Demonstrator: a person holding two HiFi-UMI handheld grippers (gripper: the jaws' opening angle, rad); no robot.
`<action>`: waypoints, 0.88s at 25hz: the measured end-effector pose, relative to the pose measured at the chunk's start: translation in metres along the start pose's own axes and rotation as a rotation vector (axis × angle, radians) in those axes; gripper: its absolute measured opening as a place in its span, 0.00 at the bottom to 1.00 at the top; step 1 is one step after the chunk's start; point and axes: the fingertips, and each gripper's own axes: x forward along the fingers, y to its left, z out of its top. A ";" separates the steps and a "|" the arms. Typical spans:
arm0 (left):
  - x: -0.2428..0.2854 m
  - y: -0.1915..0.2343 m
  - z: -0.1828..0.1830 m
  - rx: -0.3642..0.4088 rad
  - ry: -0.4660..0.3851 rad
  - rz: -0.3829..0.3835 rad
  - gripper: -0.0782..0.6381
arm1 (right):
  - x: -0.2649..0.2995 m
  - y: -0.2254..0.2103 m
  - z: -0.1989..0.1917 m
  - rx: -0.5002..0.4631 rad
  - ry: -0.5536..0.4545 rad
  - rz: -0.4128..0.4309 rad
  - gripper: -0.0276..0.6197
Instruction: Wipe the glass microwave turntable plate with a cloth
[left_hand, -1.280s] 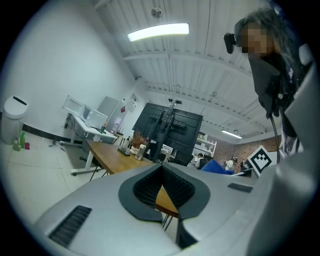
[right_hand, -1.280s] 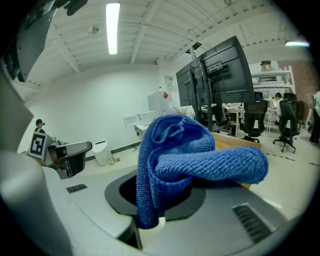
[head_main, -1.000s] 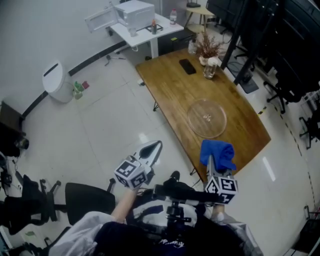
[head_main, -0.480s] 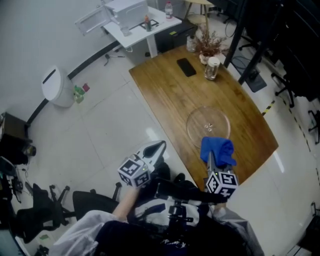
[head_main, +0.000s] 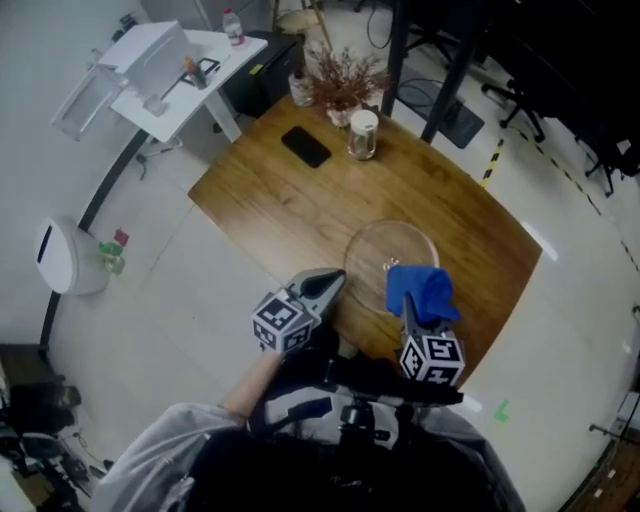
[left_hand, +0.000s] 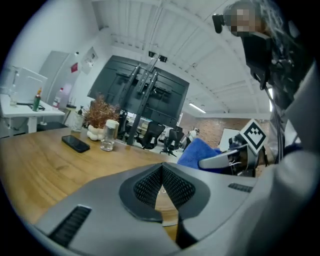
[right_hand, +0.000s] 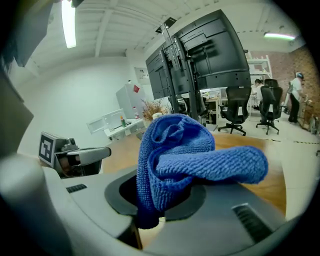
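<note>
The clear glass turntable plate (head_main: 380, 250) lies on the wooden table (head_main: 300, 215) near its front edge. My right gripper (head_main: 412, 305) is shut on a bunched blue cloth (head_main: 420, 292) (right_hand: 175, 155), held over the plate's near right rim. My left gripper (head_main: 328, 285) is shut with nothing in it, its tips (left_hand: 161, 172) at the table's near edge just left of the plate. In the left gripper view the blue cloth (left_hand: 200, 150) and the right gripper show to the right.
A black phone (head_main: 306, 147), a glass jar (head_main: 362, 135) and a dried plant in a vase (head_main: 340, 85) stand at the table's far side. A white side table with a microwave (head_main: 150, 60) is beyond. Office chairs (right_hand: 240, 112) stand farther off.
The view has moved toward the table. Both grippers now reach over its near edge, and the blue cloth now hangs over the plate's rim instead of short of it.
</note>
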 end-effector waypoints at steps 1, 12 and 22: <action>0.010 0.009 -0.001 0.013 0.026 -0.030 0.11 | 0.008 0.001 0.003 0.003 0.003 -0.021 0.17; 0.075 0.052 -0.063 0.014 0.294 -0.250 0.11 | 0.101 -0.001 0.035 -0.006 0.075 -0.167 0.17; 0.072 0.056 -0.104 0.016 0.422 -0.372 0.11 | 0.186 0.008 0.026 -0.065 0.176 -0.129 0.17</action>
